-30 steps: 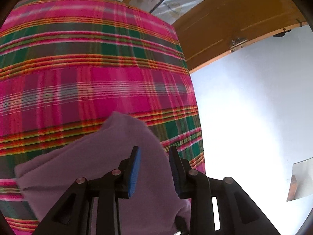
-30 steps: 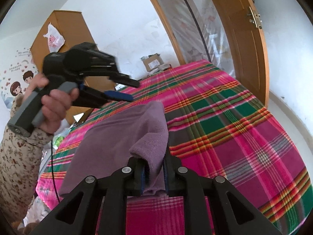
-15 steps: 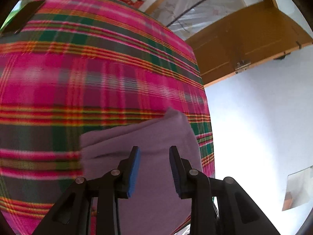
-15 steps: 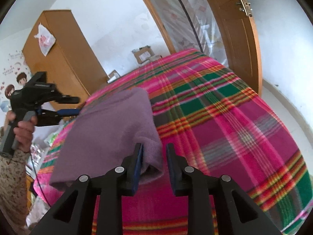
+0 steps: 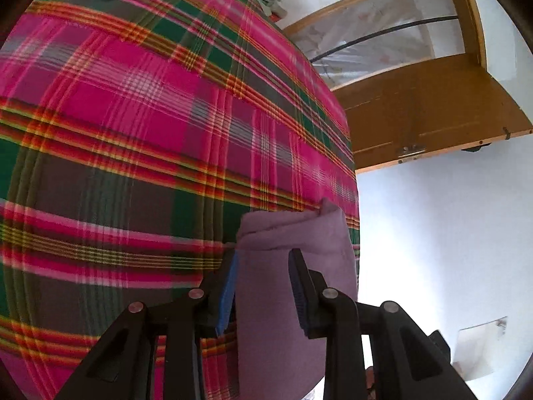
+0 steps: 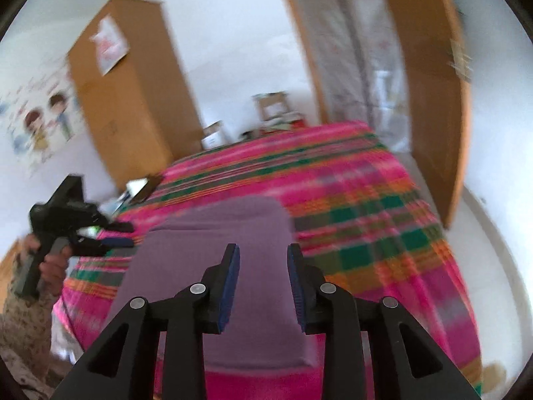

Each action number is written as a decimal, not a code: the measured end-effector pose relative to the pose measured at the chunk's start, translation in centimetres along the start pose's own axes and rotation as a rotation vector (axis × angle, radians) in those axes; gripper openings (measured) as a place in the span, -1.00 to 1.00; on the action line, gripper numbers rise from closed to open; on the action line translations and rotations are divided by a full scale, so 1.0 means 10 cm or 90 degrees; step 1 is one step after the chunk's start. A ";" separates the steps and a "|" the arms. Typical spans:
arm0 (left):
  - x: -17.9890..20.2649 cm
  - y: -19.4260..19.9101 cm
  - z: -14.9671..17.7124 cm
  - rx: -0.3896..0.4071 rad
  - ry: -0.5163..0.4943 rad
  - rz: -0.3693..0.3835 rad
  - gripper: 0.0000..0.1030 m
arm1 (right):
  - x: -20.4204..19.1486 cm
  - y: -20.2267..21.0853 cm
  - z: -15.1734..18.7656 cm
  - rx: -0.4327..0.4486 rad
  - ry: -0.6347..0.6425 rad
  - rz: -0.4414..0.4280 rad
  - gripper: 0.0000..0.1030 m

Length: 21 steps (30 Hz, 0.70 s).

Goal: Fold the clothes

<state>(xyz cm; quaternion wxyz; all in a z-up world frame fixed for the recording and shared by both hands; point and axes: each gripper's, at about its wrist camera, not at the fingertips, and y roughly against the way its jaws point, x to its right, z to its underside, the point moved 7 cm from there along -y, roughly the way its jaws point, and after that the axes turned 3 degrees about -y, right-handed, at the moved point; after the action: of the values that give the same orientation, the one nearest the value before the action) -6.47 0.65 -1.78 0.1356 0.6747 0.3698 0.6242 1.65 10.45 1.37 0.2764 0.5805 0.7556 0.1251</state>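
The folded purple garment (image 6: 230, 243) lay on the plaid bedspread (image 6: 366, 226), the right gripper (image 6: 263, 283) at six o'clock, jaws just opened apart above it, and the left gripper (image 5: 263, 295) likewise apart.

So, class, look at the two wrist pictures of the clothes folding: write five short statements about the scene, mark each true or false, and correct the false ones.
1. The purple garment lies on a plaid bedcover. True.
2. The right hand-held gripper is clamped on the garment. False: its jaws stand apart above the cloth.
3. The bedcover is plain blue. False: it is pink, green and orange plaid.
4. A hand holds the left hand-held gripper at the garment's left. True.
5. The wooden door is painted white. False: it is brown wood.
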 end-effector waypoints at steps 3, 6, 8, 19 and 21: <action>-0.05 -0.05 0.03 -0.017 0.002 0.014 -0.39 | -0.35 -0.20 -0.14 -0.016 0.076 -0.036 -0.41; -0.05 -0.08 0.10 -0.028 -0.010 0.036 -0.39 | -0.64 -0.42 -0.33 -0.024 0.145 -0.078 -0.42; -0.04 -0.10 0.16 -0.039 -0.025 0.052 -0.39 | -0.77 -0.59 -0.44 -0.045 0.181 -0.091 -0.48; -0.02 -0.25 0.30 -0.072 -0.082 0.079 -0.39 | -1.23 -1.53 -0.41 -0.221 0.319 -0.171 -0.64; -0.03 -0.24 0.31 -0.076 -0.086 0.083 -0.39 | -1.28 -1.60 -0.35 -0.246 0.335 -0.184 -0.64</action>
<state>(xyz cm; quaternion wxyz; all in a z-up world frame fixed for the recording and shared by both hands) -4.36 2.95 -4.16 0.1597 0.7287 0.2771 0.6055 -11.03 -5.91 -0.50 0.1915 0.3524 0.8379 0.3703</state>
